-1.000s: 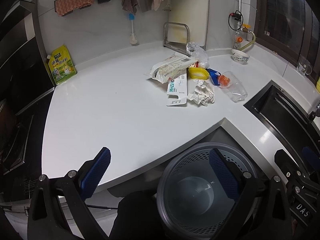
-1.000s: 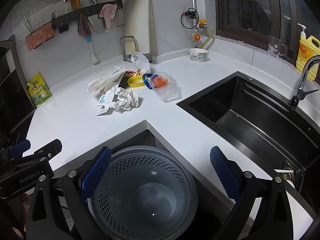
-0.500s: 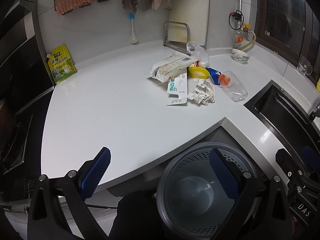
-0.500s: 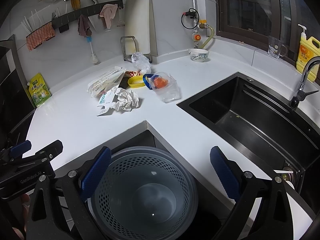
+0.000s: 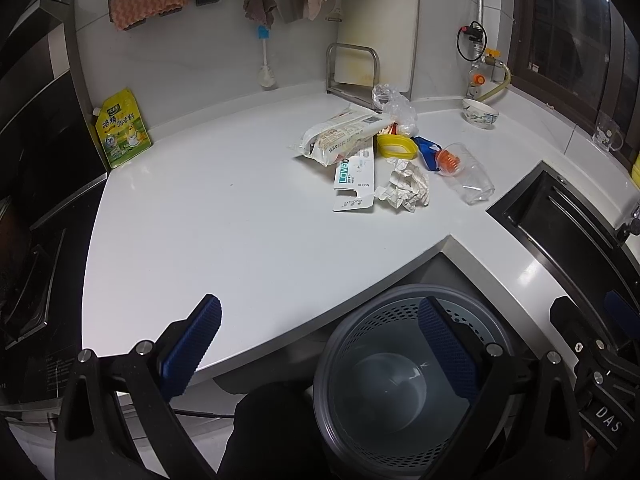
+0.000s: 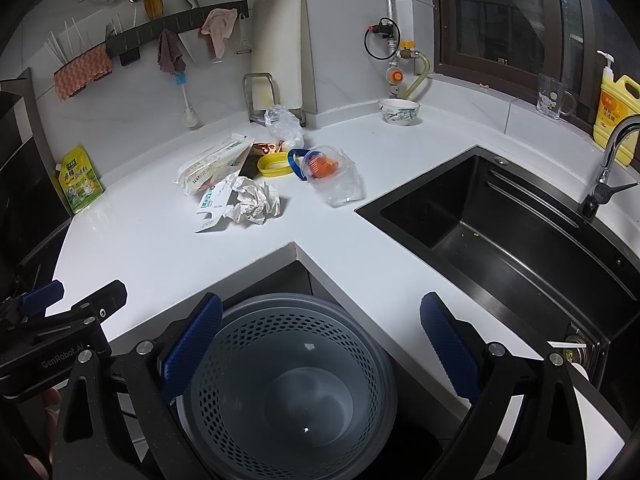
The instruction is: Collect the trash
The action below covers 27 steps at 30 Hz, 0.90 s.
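Toward the back of the white table (image 5: pixel 208 216), the trash lies heaped: a crumpled paper (image 5: pixel 406 186), a flat card pack (image 5: pixel 354 176), a noodle packet (image 5: pixel 340 136) and a clear plastic cup (image 5: pixel 466 176). Below the table's inner corner stands the grey bin (image 6: pixel 288 384). Left gripper (image 5: pixel 320 348) and right gripper (image 6: pixel 320 348) hover spread wide, holding nothing.

left wrist: high, facing counter corner, left of bin | right wrist: high, nearer sink | shared: grey perforated plastic bin (image 5: pixel 404 384) (image 6: pixel 288 384), lower frame
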Available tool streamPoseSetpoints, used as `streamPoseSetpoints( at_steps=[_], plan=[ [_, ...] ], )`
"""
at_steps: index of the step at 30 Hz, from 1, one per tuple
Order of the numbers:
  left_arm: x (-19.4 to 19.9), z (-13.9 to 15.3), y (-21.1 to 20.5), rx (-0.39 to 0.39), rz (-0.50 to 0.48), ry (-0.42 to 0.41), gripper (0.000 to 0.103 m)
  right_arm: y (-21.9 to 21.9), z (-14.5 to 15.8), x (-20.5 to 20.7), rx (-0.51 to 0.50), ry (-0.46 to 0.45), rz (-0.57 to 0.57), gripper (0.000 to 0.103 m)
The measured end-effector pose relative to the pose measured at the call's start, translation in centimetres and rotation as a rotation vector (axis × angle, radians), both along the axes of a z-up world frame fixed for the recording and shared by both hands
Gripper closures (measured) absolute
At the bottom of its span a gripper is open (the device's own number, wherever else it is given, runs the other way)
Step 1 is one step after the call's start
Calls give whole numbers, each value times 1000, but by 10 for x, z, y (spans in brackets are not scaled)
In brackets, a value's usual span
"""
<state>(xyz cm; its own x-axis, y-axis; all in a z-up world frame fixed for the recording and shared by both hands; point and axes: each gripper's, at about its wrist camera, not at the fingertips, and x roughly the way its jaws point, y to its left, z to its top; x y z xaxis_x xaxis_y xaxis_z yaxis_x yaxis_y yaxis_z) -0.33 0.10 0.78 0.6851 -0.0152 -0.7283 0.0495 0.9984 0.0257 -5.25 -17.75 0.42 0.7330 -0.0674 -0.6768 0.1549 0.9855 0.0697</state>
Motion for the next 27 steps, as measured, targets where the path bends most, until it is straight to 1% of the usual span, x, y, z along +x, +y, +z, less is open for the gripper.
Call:
streamPoseSetpoints(
  at_steps=[18,23,25,27],
  plan=[
    [2,-6,5,-3,13,4,6,1,-2,0,6,7,5,8],
    [2,-10,5,1,16,-2,6,-2,-10,3,26,12,17,8],
    [3,-15,5,13,23,-7,6,-4,-16,4,29,16,24,8],
    [6,-21,3,23,21,6,6,-7,-24,9,35,35,26,8]
  ],
)
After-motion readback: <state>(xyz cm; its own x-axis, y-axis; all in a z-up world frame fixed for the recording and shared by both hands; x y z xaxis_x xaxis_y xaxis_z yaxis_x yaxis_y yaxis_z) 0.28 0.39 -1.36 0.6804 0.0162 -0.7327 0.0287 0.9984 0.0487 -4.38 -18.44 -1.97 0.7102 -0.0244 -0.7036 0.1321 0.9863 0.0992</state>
